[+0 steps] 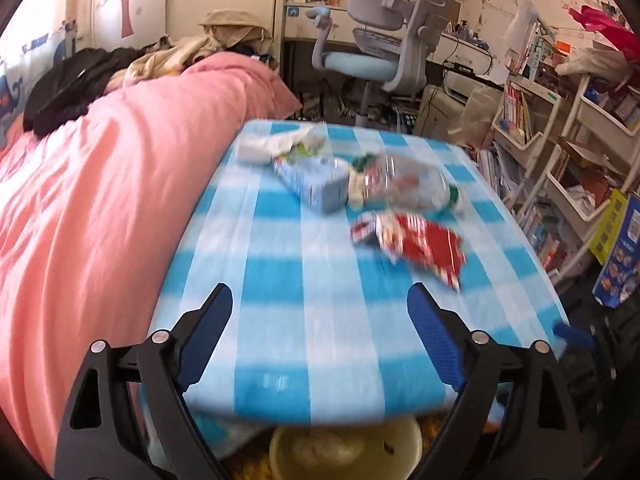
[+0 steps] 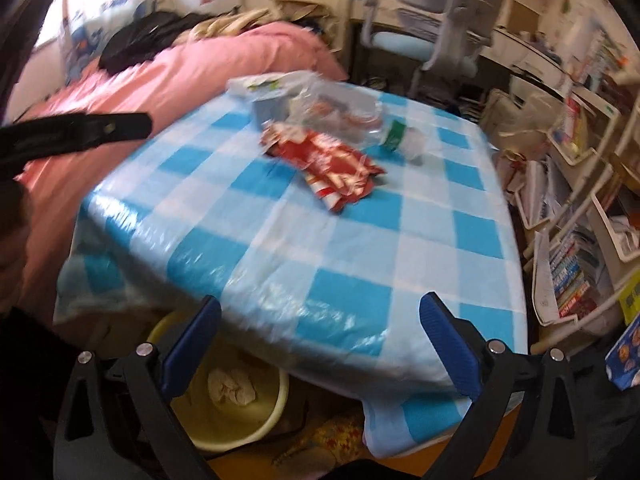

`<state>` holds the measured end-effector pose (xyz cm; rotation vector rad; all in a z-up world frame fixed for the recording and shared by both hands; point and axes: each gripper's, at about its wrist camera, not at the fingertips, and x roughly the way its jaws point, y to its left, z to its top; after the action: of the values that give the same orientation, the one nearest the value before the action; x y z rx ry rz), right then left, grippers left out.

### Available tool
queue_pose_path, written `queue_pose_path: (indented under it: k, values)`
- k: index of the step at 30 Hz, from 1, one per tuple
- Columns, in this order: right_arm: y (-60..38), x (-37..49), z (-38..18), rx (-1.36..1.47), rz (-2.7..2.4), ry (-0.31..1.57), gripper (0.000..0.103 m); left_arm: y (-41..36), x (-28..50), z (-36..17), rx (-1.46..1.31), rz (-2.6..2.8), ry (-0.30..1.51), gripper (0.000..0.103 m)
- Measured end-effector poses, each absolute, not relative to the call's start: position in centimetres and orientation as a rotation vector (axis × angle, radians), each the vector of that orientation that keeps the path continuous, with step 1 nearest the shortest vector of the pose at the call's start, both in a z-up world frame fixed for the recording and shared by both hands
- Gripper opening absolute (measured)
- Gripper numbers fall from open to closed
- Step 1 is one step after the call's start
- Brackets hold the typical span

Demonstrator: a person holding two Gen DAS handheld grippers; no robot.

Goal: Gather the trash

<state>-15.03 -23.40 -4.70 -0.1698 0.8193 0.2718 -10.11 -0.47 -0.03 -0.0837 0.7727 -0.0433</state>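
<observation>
Pink quilt [image 1: 100, 184] beside checked table [image 1: 320, 340]

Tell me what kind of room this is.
Most likely a child's bedroom that doubles as a study: a bed with a pink quilt, a gray-and-blue desk chair at a desk, and shelves crammed with books beside the checkered table.

Both views above shared checkered table [image 1: 320, 320].
</observation>
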Motion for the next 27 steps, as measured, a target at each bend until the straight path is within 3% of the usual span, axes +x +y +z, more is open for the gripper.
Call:
queue_pose_path:
  k: [8,27]
  values:
    - [-22.6,-14.3,-5.8,-0.206,0.269,0.805,0.095,-1.4,-3.5,-0.5,-0.032,-0.051,0.804,0.088]
    - [-22.4,-13.4,-6.3,-0.148,0.282,0.814,0.095,-2.0,-3.5,-1.9,0.029,-0.031,0.833,0.091]
